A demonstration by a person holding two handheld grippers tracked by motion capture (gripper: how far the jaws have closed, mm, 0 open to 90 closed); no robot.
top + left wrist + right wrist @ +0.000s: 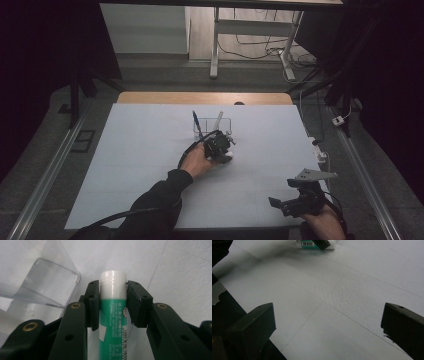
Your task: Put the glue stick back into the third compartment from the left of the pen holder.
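A clear plastic box stands on the table, nearer its far edge than its near edge and about midway between the left and right edges. Two things stand tilted in it: a dark blue pen toward the left end and a pale, light-coloured stick toward the right end; what the pale one is cannot be told. In the left gripper view a rounded corner of the box lies just beside the jaws, up and to the left.

The left gripper sits just in front of the box, on its near side. Its pads press on both sides of a glue stick, green in the body with a white cap, just below the cap. The glue stick lies along the white table sheet, cap pointing away from the gripper. In the right gripper view the stick's label end lies well away at the top of the sheet.

The right gripper rests near the table's near right corner, well apart from the box and the glue stick. Its jaws stand wide apart with only bare sheet between them.

A wooden strip runs along the table's far edge, and a white cable plug lies by the right edge.
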